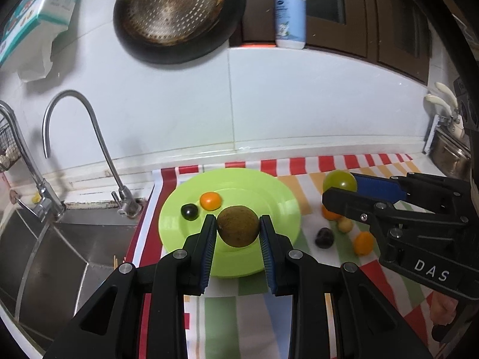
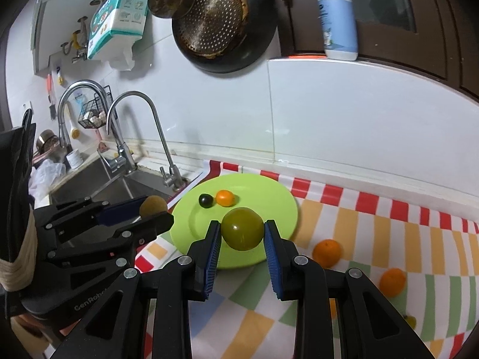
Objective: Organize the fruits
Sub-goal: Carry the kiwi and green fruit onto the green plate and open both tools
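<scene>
My left gripper (image 1: 238, 226) is shut on a brown kiwi (image 1: 238, 225) and holds it above the near part of the green plate (image 1: 278, 200). My right gripper (image 2: 242, 233) is shut on a round green fruit (image 2: 242, 232) above the plate's near edge (image 2: 269, 206). On the plate lie a small orange fruit (image 1: 210, 200) and a dark grape (image 1: 189, 211). In the right wrist view the left gripper (image 2: 149, 212) shows at the left with the kiwi (image 2: 153, 205). In the left wrist view the right gripper (image 1: 344, 190) shows at the right with the green fruit (image 1: 339, 181).
On the striped cloth (image 2: 374, 218) right of the plate lie oranges (image 2: 327, 252) (image 2: 392, 281), a dark fruit (image 1: 324, 237) and a small yellowish fruit (image 1: 345, 224). A steel sink (image 1: 45, 254) with two taps (image 1: 98, 146) lies to the left. A pan (image 2: 224, 21) hangs on the wall.
</scene>
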A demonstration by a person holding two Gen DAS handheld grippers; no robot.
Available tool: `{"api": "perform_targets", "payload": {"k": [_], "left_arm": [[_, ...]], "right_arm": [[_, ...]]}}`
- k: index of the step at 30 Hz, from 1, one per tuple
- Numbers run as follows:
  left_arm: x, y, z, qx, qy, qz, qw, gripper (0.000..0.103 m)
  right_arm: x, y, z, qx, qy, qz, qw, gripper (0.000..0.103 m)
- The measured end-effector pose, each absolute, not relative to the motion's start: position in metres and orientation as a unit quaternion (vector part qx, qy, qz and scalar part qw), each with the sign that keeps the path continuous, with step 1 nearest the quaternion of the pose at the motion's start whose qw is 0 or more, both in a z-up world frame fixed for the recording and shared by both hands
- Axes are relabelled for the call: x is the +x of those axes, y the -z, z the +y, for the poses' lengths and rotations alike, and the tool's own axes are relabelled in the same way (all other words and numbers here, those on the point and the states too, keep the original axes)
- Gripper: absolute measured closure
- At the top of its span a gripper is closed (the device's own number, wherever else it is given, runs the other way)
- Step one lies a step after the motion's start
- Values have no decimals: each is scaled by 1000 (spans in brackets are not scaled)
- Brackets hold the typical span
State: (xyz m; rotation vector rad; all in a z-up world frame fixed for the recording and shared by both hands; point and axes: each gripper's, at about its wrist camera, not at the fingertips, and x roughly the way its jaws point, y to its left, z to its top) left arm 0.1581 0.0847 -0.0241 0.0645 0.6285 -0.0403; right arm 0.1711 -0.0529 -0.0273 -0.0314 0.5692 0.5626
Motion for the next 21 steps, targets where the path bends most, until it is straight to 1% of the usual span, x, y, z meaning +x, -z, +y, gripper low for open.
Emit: {"api": "perform_targets", "payload": {"k": [21], "left_arm": [[219, 88, 119, 16, 15, 366, 931, 74]], "right_arm": [[240, 95, -8, -5, -277, 367, 888, 73]]}}
